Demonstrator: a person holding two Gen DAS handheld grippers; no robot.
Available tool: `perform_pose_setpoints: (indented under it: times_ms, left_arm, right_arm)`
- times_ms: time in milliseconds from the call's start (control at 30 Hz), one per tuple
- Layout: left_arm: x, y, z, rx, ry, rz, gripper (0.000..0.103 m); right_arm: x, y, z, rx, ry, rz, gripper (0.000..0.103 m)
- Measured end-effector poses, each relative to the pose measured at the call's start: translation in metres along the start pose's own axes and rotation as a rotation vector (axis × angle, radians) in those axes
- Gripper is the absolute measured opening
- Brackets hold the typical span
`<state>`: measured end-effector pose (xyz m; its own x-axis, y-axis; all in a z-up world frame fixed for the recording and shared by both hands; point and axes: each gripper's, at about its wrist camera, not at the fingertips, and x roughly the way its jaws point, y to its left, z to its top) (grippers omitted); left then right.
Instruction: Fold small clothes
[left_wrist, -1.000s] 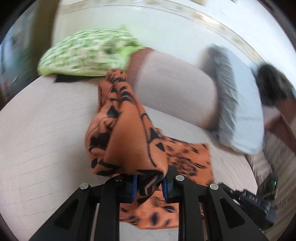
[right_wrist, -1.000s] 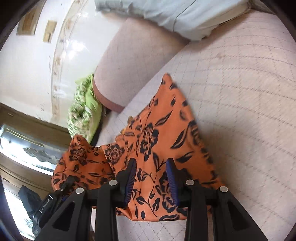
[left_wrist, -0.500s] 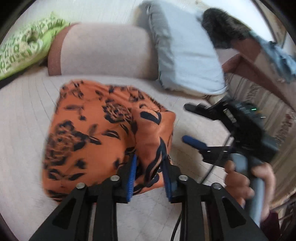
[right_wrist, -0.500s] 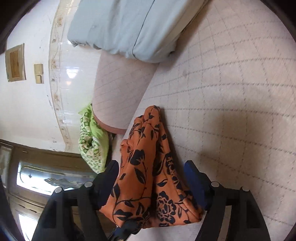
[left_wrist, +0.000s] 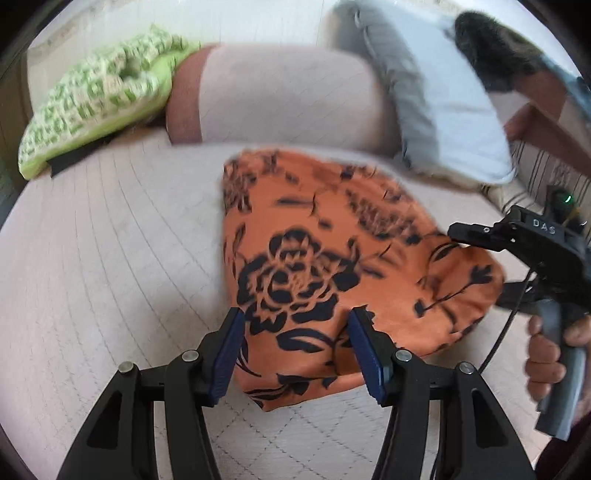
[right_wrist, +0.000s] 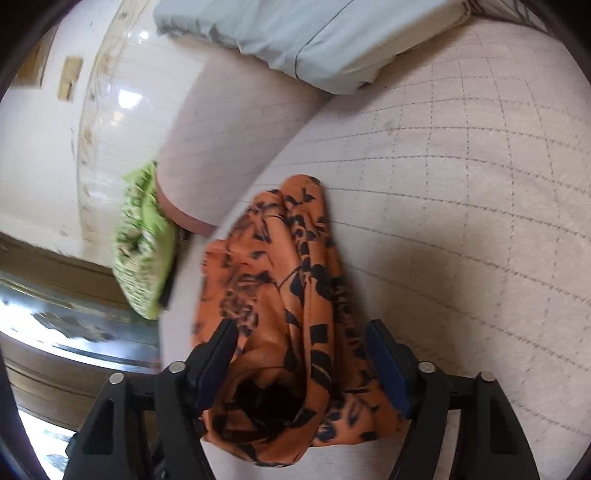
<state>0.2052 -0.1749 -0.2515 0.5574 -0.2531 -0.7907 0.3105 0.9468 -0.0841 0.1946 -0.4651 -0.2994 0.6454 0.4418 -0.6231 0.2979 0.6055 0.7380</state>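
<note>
Nearest, left gripper (left_wrist: 293, 352): jaws spread wide, the cloth's near edge seen between the blue pads, ungripped.
Right gripper (right_wrist: 301, 363): likewise parted, jaws set either side of the cloth, pads apart from it; its handle is held by a hand (left_wrist: 550, 354).
Cloth (left_wrist: 332, 273): orange with black flowers, laid folded on the quilted bed (left_wrist: 110, 266).
Beyond: pink bolster (left_wrist: 288, 99), green pillow (left_wrist: 96, 99) at its left, pale blue pillow (left_wrist: 443, 103) at its right.
</note>
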Motion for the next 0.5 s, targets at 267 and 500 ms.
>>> perform_pose_setpoints:
  times_ms: [267, 500]
  left_arm:
    - [0.043, 0.001, -0.024, 0.051, 0.158, 0.049, 0.075]
    - [0.000, 0.019, -0.013, -0.016, 0.074, -0.076, 0.074]
  right_arm:
    - [0.012, 0.012, -0.009, -0.217, 0.008, -0.265, 0.048]
    - [-0.001, 0.000, 0.000, -0.087, 0.021, -0.132, 0.049]
